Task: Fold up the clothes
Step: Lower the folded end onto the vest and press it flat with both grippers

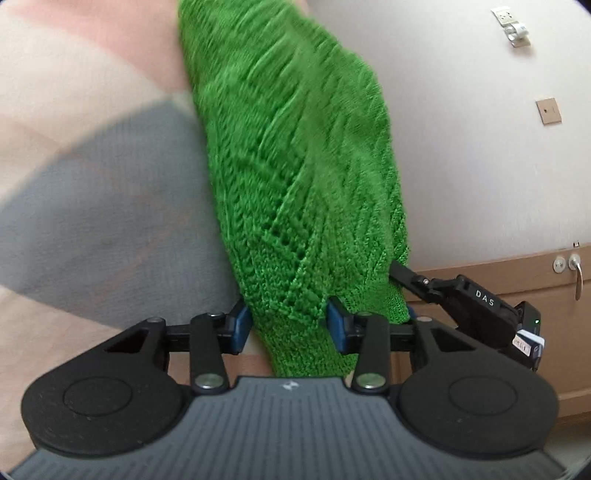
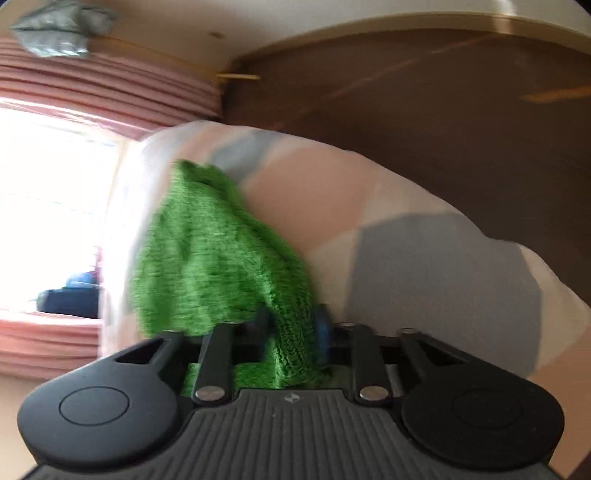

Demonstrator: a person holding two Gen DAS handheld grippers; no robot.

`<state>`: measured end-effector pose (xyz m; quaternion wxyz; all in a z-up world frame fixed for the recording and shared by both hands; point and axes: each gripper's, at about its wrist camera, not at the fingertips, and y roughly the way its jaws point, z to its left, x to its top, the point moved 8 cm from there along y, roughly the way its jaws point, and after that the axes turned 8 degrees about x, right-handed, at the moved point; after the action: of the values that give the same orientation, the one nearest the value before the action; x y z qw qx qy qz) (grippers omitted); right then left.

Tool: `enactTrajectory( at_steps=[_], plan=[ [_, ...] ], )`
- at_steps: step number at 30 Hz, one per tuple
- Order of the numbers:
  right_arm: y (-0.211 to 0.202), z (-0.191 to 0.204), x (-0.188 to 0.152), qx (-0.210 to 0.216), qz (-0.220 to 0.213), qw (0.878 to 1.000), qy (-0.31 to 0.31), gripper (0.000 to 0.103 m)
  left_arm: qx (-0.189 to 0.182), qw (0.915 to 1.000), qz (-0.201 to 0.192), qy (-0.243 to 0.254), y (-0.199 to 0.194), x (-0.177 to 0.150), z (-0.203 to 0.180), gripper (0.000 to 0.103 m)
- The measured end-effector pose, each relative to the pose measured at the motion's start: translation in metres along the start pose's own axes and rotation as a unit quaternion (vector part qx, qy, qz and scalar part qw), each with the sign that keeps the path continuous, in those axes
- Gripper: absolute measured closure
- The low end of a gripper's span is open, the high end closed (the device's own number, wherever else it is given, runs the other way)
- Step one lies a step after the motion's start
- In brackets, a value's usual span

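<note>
A bright green knitted garment (image 1: 295, 155) hangs stretched over a bed cover (image 1: 110, 206) with pink, grey and cream patches. My left gripper (image 1: 290, 328) is shut on the garment's near edge, and the knit fills the gap between its blue pads (image 1: 240, 328). Just to the right, the right gripper's black body (image 1: 476, 299) reaches into the same edge. In the right wrist view, the right gripper (image 2: 293, 332) is shut on a bunched fold of the green garment (image 2: 207, 258), which trails away blurred over the bed cover (image 2: 424, 258).
A pale wall with a socket (image 1: 511, 26) and a wooden cabinet with a metal handle (image 1: 576, 277) stand to the right in the left wrist view. The right wrist view shows pink curtains (image 2: 92, 92), a bright window (image 2: 48, 203) and a dark wooden panel (image 2: 443, 110).
</note>
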<state>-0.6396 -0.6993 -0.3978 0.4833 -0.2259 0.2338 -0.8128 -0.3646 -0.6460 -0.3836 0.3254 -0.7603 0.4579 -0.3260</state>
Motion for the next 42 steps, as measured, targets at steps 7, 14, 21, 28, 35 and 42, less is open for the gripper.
enactTrajectory(
  at_steps=[7,14,21,28,35,42],
  plan=[
    [-0.037,0.069,-0.016,-0.099,-0.122,0.963,-0.219,0.063,0.054,0.9799,-0.134,0.137,-0.074,0.069,-0.010,0.085],
    [0.029,0.127,-0.095,-0.094,-0.068,0.899,-0.422,0.065,0.142,0.9460,-0.171,0.236,-0.023,0.133,-0.007,0.085],
    [0.063,0.090,-0.119,-0.153,-0.055,0.854,-0.494,0.059,0.141,0.9468,-0.155,0.245,0.004,0.138,0.012,0.082],
    [0.026,0.126,-0.076,-0.121,-0.096,0.884,-0.441,0.064,0.102,0.9345,-0.168,0.297,-0.012,0.155,-0.057,0.088],
    [0.040,0.084,-0.039,-0.153,-0.120,0.901,-0.389,0.073,0.134,0.9391,-0.119,0.293,0.054,0.165,-0.034,0.091],
    [0.036,0.080,-0.031,-0.136,-0.110,0.916,-0.362,0.072,0.093,0.9392,-0.132,0.303,0.037,0.180,-0.093,0.096]
  ],
)
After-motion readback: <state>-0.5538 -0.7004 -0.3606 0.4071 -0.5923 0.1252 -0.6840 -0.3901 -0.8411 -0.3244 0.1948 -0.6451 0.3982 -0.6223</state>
